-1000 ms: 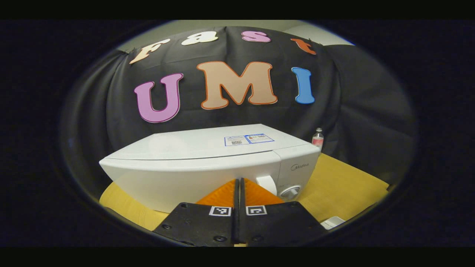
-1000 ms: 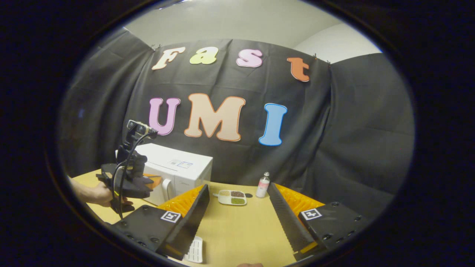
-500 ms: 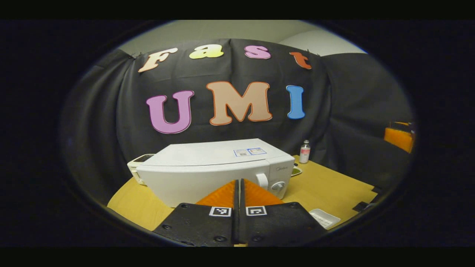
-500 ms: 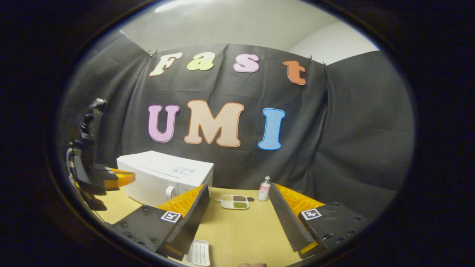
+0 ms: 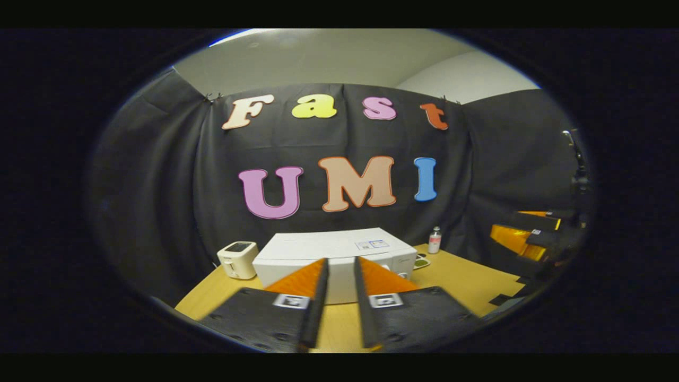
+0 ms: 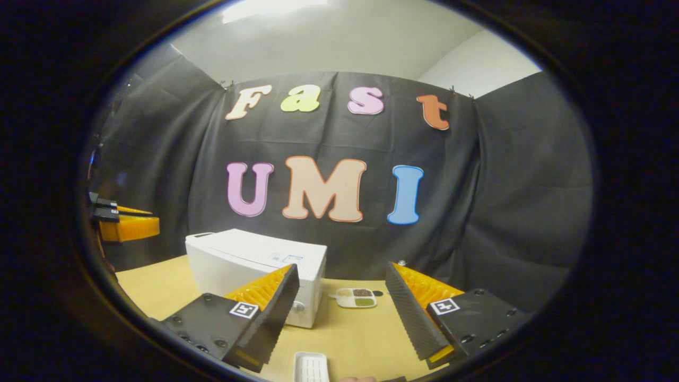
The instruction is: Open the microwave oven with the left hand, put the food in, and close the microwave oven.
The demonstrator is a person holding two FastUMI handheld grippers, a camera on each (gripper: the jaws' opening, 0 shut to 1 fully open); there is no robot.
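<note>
— How far along is it?

— By my reading, nothing is done. The microwave [image 5: 334, 254] sits on the bench [image 6: 345, 339] with its door flat and closed, and the food tray [image 6: 356, 297] lies just beside its right side, untouched. Opening, loading and closing are all left.

— And the tongs?

— The left tongs [image 5: 341, 265] are well back from the microwave, with a narrow gap between their tips and nothing held. The right tongs [image 6: 342, 276] are spread wide and empty, aimed at the stretch of bench between microwave and tray.

— What are the things like?

— The microwave is a smooth white box with hard edges and a round knob low on its front (its handle I cannot make out from here). The tray is a small shallow dish, split into compartments holding what looks like grains in different colours. The bench is pale matte wood. The tongs' inner faces are ridged like saw teeth, which should bite well on a handle.
</note>
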